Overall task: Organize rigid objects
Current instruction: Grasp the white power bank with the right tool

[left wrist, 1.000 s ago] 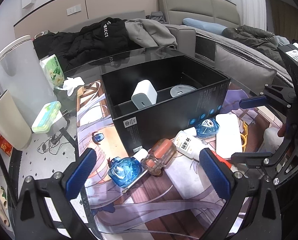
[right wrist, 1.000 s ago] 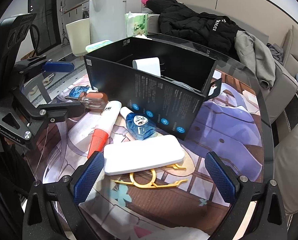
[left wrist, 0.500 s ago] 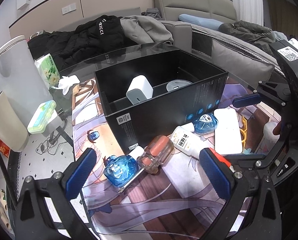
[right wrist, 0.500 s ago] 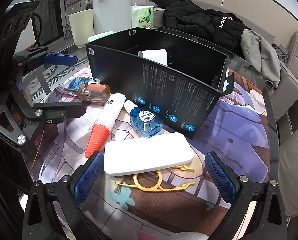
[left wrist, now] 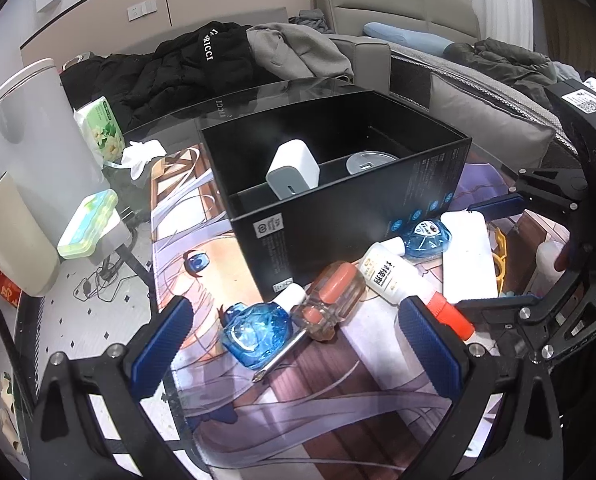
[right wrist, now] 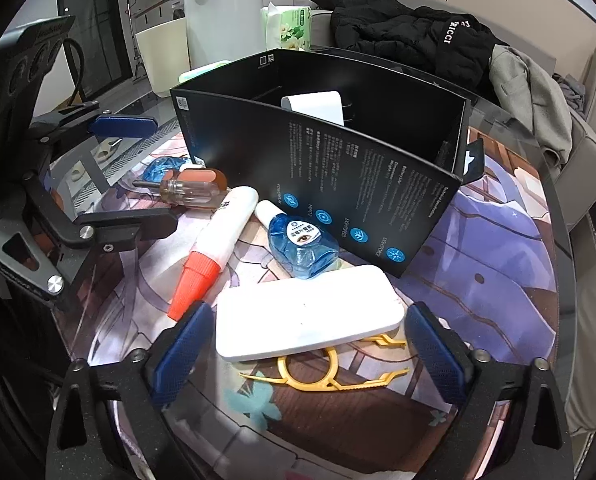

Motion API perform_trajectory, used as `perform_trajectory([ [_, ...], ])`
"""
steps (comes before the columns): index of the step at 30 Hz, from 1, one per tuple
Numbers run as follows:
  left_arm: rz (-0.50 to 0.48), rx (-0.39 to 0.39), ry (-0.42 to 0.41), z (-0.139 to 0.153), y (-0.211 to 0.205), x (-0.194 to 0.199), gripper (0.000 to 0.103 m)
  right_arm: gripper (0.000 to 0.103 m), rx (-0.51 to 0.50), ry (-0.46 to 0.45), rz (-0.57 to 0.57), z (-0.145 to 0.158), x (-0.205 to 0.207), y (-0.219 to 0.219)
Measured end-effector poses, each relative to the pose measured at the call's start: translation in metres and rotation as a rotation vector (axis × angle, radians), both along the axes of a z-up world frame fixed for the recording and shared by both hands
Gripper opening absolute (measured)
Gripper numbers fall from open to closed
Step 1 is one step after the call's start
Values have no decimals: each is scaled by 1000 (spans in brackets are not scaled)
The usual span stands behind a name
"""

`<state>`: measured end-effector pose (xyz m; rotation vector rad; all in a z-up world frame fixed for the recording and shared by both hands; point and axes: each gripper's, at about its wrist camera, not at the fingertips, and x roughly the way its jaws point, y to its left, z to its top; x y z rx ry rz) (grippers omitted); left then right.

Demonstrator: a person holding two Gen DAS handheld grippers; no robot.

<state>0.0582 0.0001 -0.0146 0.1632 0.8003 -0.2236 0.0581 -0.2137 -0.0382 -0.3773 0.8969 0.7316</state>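
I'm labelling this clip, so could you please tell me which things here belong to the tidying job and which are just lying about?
Job: black box, charger already inside it, screwdriver, two blue bottles, glue tube, white case, yellow tweezers.

Lying about: jackets, tissue pack, green case, white bin.

Both views are evenly lit by soft indoor light, moderately bright, casting only faint shadows under the objects. Strong fisheye distortion bends straight lines, and black vignetting fills the corners of each frame. The glass table (left wrist: 298, 88) reflects the dark jackets behind it, and its rim shows glare in the right wrist view. The black box (right wrist: 337, 184) reads very dark inside, detail lost. Central objects are sharp; the edges of both frames are slightly soft.
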Motion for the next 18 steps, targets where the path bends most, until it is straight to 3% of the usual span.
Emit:
perform_trajectory([
  [12, 72, -43, 10, 3, 30, 0, 103, 90, 11, -37, 29, 11, -10, 1],
  [18, 43, -37, 14, 3, 22, 0, 103, 90, 26, -58, 15, 20, -11, -4],
])
